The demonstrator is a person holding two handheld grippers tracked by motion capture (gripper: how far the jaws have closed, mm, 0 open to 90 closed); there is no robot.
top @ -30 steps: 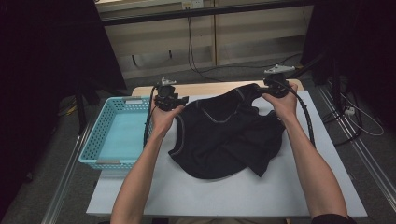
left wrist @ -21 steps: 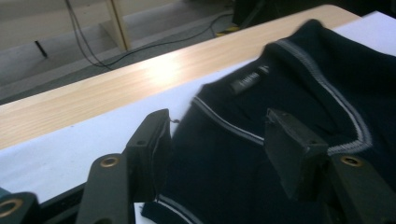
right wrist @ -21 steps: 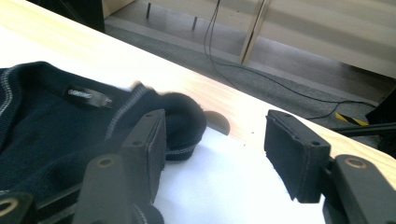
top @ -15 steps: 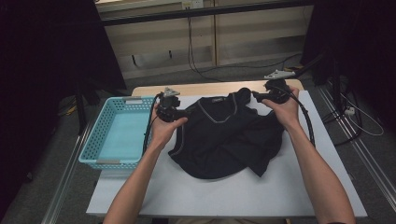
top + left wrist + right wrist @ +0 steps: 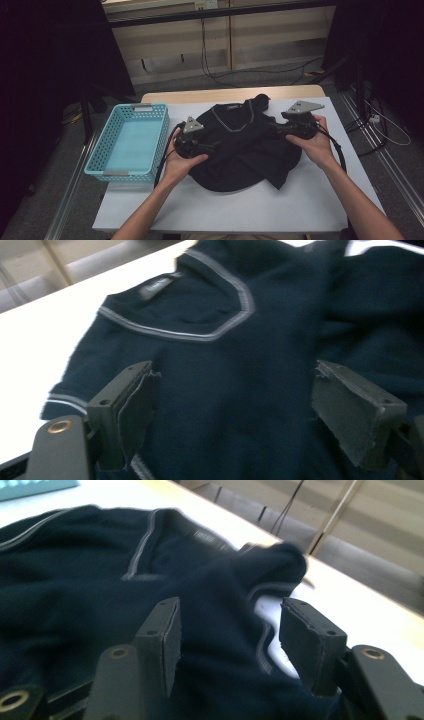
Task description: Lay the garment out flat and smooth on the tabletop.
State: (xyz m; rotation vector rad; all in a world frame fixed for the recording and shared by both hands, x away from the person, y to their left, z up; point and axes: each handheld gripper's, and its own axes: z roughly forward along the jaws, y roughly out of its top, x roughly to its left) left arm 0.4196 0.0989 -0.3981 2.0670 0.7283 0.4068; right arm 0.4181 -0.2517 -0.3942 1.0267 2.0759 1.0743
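Spread-jawed, left gripper [image 5: 214, 147] and right gripper [image 5: 272, 131] hover released over the dark navy knit sweater [image 5: 240, 147] on the white worktop [image 5: 300, 200], apparently mid-folding; next, pinch a fabric edge.

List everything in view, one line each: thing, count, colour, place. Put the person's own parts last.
Shirt: one, dark navy with grey trim at the V-neck, crumpled at the middle of the table.
Basket: one, turquoise plastic, at the table's left edge.
Table: one, white top with a wooden strip along the far edge.
Cables: several, dark, on the grey floor beyond the table.
Left gripper: one, black, jaws wide apart above the shirt's front.
Right gripper: one, black, jaws apart over a fold of the shirt.
Left hand: one, at the shirt's left edge.
Right hand: one, at the shirt's right side.
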